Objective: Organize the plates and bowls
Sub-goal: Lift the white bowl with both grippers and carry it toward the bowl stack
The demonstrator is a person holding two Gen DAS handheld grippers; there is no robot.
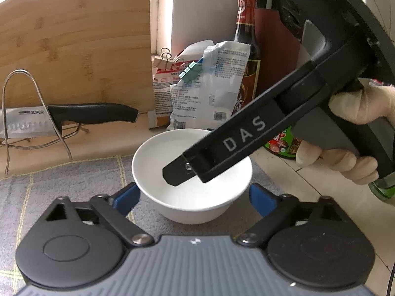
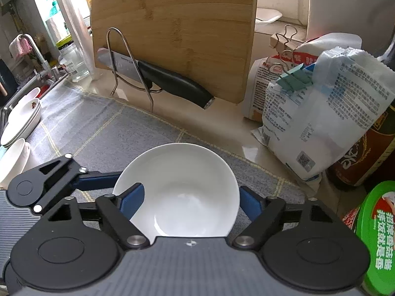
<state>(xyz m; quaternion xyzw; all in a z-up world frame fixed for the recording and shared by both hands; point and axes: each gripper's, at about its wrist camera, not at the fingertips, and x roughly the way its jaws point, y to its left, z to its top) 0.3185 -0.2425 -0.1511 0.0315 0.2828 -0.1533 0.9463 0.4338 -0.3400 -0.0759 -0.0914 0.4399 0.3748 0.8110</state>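
Bowl [image 1: 192,175]: white, upright on the grey checked mat [image 1: 74,187], mouth facing up, empty inside. Round, so no long axis to speak of; its axis of symmetry stands roughly vertical, and the right wrist view gives no clear tilt.

Left gripper [image 1: 195,194]: blue pads sit on either side of the bowl's lower wall, close to it. Whether they press on it cannot be told from this view; jaws part-way open.

Right gripper [image 2: 191,204]: one pad sits inside the bowl against the near-left wall, the other outside the right rim. Jaws look fairly wide; contact with the rim is not clear, so a grip cannot be confirmed. In the left wrist view one of its fingers [image 1: 209,157] reaches down into the bowl.

Progress, as a judgement: early to middle. A stack of plates [image 2: 22,120] and a further bowl [image 2: 12,157] lie at the mat's left edge by the sink; this bowl sits well apart from them, not yet stacked.

Surroundings: knife [image 2: 158,76] in a wire rack before the upright cutting board [image 2: 172,24]; clipped bags [image 2: 321,113] and a dark bottle [image 1: 246,37] to the right.
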